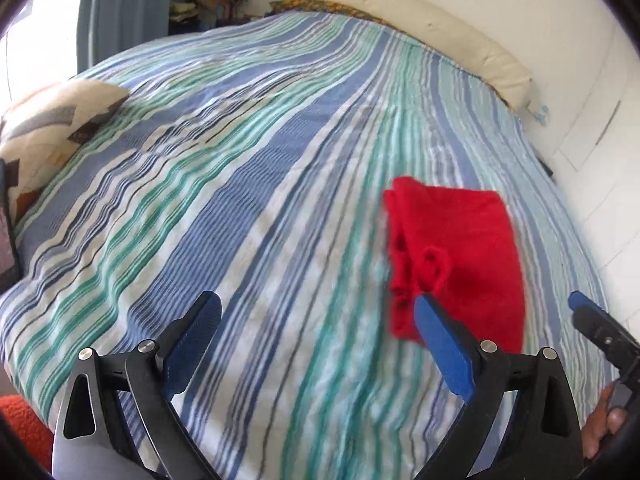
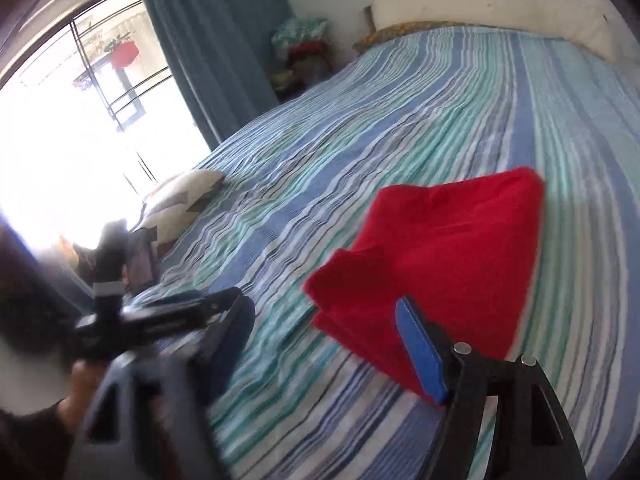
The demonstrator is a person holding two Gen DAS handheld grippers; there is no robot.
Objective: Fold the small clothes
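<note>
A: Cloth [image 1: 456, 256], red, folded into a thick little bundle, lies flat on the bed [image 1: 240, 184]. From the left gripper [image 1: 316, 344] it sits just ahead and off toward the right finger, whose blue pad overlaps the bundle's near edge in the left wrist view.

B: Is the left gripper holding it?

A: No. Its two blue pads stand wide apart with only striped bedcover between them. Whether the right pad touches the cloth or hovers above it, I cannot tell.

B: And the right gripper [image 2: 332, 340]?

A: Spread as well. One blue pad rises in front of the near edge of the red cloth [image 2: 440, 268]; the other finger is dark and blurred, off to the left over the bedcover. Nothing is pinched between them. The cloth lies just ahead of that gripper, toward its right finger.

B: What shape is the bundle from that side?

A: Layered: stacked folded edges show at its near left corner, and the top surface is smooth with one shallow crease.

B: What else lies beyond the grippers?

A: A patterned cushion [image 1: 52, 128] far ahead to the left at the bed's edge, a blue curtain [image 2: 216, 40] beside a bright window [image 2: 80, 112], and a heap of clothes [image 2: 304, 48] in the far corner past the bed. A cream pillow [image 1: 420, 28] runs along the far side by the wall.

B: Do the grippers see each other?

A: The right gripper's blue tip shows at the right edge of the left wrist view, just past the cloth.
</note>
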